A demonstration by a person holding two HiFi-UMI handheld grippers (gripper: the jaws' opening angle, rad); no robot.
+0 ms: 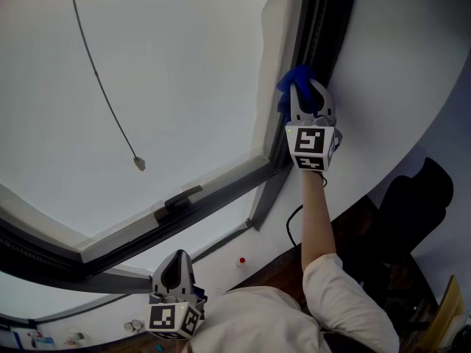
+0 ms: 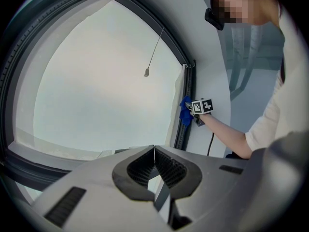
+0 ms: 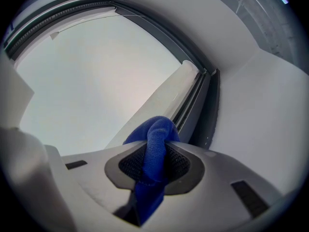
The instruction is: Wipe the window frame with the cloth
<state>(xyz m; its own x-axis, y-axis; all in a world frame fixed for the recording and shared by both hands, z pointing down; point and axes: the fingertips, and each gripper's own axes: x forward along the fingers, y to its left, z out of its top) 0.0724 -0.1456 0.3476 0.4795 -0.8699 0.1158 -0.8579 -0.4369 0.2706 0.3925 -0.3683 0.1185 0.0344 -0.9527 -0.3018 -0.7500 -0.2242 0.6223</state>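
My right gripper [image 1: 303, 98] sits high on my right, with the cloth [image 1: 293, 84] between its jaws and against the upright of the window frame [image 1: 318, 20]. My left gripper [image 1: 175, 265] is low and to the left, below the frame's bottom rail, well apart from the right one.

The cloth [image 3: 159, 129] is solid blue with a fine knitted texture. The window frame [image 1: 324, 13], at the upper right of the head view, is dark grey to black against a white wall [image 1: 397, 65]. The left gripper [image 2: 154, 151] and right gripper [image 3: 155, 151] are light grey with dark grey ribbed inner faces on the jaws, and each carries a black-and-white square-marker pattern.
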